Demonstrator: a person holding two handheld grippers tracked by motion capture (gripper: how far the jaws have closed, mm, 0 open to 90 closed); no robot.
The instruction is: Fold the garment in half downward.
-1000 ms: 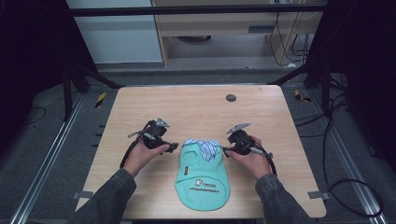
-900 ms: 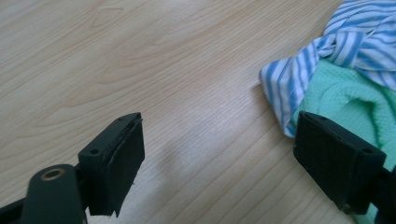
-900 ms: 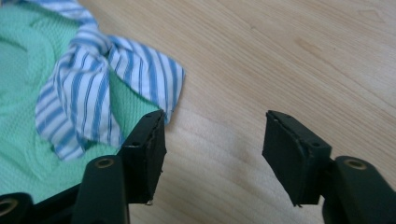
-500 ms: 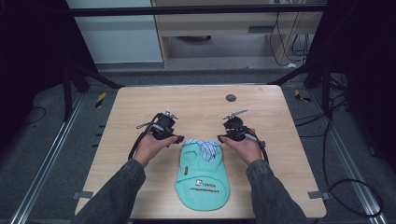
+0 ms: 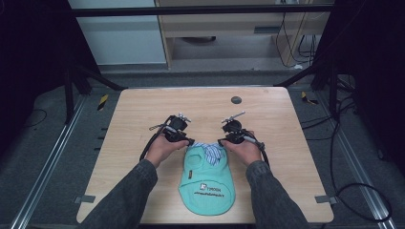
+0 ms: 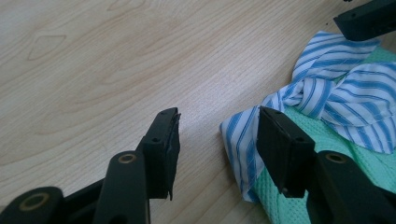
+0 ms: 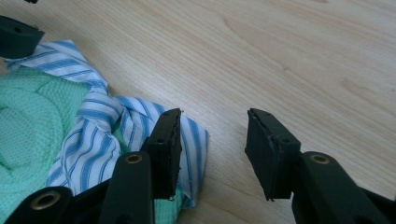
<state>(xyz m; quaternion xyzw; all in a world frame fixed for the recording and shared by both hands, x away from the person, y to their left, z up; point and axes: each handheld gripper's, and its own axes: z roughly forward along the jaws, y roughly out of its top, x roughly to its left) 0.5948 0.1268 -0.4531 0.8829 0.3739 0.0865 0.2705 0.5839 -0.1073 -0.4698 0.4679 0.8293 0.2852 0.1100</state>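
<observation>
A small mint-green garment [image 5: 206, 179] with a blue-and-white striped collar [image 5: 206, 151] lies flat near the table's front edge, collar end away from the person. My left gripper [image 5: 189, 141] sits at the collar's left corner, jaws open, one jaw over bare wood and the other over the striped collar [image 6: 327, 95]. My right gripper [image 5: 220, 141] mirrors it at the right corner, open, its left jaw over the striped collar [image 7: 93, 135] and its right jaw over wood. Neither holds cloth. The green mesh [image 7: 28, 121] shows beside the stripes.
The light wooden table [image 5: 143, 109] has a small dark round disc [image 5: 236, 99] near its far edge. Black frame legs and cables stand on the grey floor around the table. Open wood lies to the left, right and far side of the garment.
Both hands have moved forward and inward from the garment's sides to its collar corners. The garment has stayed in place.
</observation>
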